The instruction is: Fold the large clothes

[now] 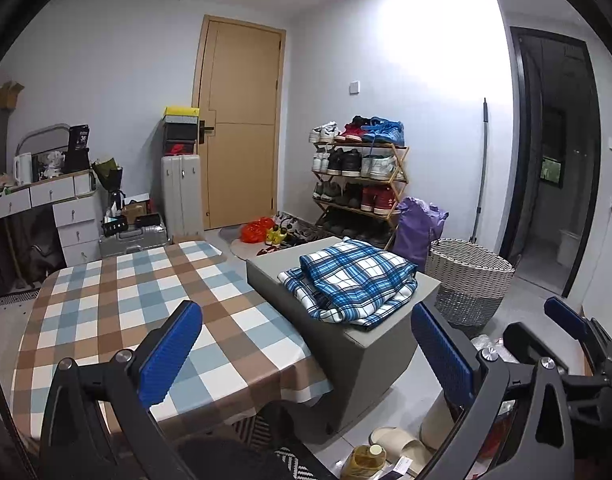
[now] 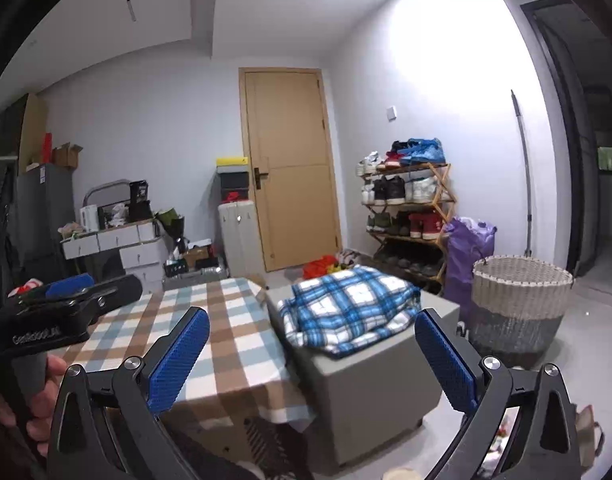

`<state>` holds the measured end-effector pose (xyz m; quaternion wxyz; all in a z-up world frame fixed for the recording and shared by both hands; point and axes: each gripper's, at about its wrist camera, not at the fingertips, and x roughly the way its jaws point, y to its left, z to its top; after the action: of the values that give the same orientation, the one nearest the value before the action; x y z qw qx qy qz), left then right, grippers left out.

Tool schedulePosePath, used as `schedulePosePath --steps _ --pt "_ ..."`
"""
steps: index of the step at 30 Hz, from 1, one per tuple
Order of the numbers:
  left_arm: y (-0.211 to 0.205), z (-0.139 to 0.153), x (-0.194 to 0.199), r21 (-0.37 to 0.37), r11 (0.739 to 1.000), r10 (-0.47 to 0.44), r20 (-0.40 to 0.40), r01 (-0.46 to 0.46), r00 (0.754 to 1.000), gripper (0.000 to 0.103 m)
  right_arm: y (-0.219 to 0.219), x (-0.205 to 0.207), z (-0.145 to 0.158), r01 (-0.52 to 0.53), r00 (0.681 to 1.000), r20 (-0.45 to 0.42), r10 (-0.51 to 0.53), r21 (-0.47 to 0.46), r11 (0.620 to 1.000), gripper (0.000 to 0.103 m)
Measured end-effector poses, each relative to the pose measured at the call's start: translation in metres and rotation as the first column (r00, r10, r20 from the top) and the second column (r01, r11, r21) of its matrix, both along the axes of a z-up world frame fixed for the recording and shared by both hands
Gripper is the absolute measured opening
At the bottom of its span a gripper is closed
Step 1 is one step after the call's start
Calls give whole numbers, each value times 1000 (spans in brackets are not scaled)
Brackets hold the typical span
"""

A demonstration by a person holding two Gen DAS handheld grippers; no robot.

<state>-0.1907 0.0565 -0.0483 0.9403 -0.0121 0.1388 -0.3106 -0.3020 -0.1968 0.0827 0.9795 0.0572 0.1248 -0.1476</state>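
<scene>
Both tongs, left [image 1: 306,344] and right [image 2: 312,354], apart, empty; plaid cloth [image 1: 352,278] folded on grey box [image 1: 362,364] beside worktop [image 1: 145,304]; next garment probably from basket [image 1: 470,280]; grip one edge only.

**Obscured and cropped items**

The folded plaid garment [image 2: 350,312] is motion-blurred in the right wrist view. A bottle [image 1: 364,462] and slippers [image 1: 398,442] are cut off at the bottom edge. Shoes on the rack [image 1: 360,176] are too small to distinguish.
</scene>
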Motion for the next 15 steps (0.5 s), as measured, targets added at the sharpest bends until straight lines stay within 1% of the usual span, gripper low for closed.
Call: schedulePosePath --steps 3,5,9,12,15 --pt "-8 -1 -6 35 999 16 43 -18 999 102 4 1 -3 2 1000 -15 -2 -10 1000 103" --pt "-12 -3 -9 46 999 19 54 -22 998 102 2 3 -2 6 1000 -20 -5 6 1000 103" --pt "-16 -4 -2 55 998 -3 8 2 1000 102 -3 1 -6 -1 1000 -17 2 52 999 103" --pt "-16 -4 -1 44 999 16 9 -17 1000 102 -2 -1 -7 11 1000 -19 -10 37 999 103" --pt "-16 -6 -3 43 999 14 -2 -14 1000 102 -3 -6 -6 14 1000 2 -14 23 1000 103"
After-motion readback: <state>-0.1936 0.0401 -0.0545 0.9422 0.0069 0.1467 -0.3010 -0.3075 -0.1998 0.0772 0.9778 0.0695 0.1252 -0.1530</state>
